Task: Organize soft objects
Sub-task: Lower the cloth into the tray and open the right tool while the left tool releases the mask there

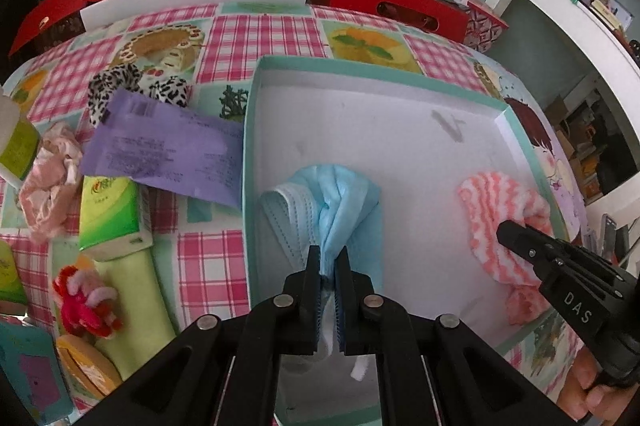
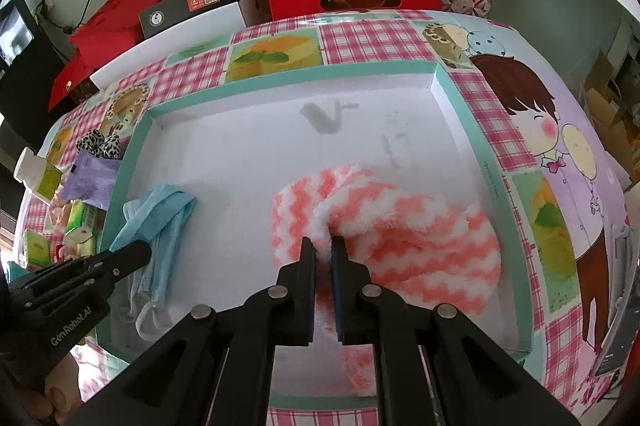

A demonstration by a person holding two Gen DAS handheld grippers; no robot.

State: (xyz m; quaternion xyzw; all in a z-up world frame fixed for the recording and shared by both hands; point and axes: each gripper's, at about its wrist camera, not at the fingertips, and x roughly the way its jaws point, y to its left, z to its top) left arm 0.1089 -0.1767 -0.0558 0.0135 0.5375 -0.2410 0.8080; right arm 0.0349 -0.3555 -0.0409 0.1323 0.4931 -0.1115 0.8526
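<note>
Sock [image 2: 384,226] in tilted hand-held gripper [image 2: 323,246]

The far half of the tray [image 2: 460,114] floor lies bare, open to reach. Nearer, the blue masks [image 1: 336,202] and striped sock [image 2: 400,226] fill each side, a clear strip between. Left of the tray, packets [image 1: 160,146] crowd the surface [image 1: 224,30].

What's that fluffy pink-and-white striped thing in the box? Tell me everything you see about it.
The fluffy pink-and-white zigzag-striped sock looks like soft plush knit. It lies crumpled and folded on the white floor of the shallow teal-rimmed box, near its right wall. The right gripper is shut on a bunched fold, and part trails toward the box's near edge.
</note>
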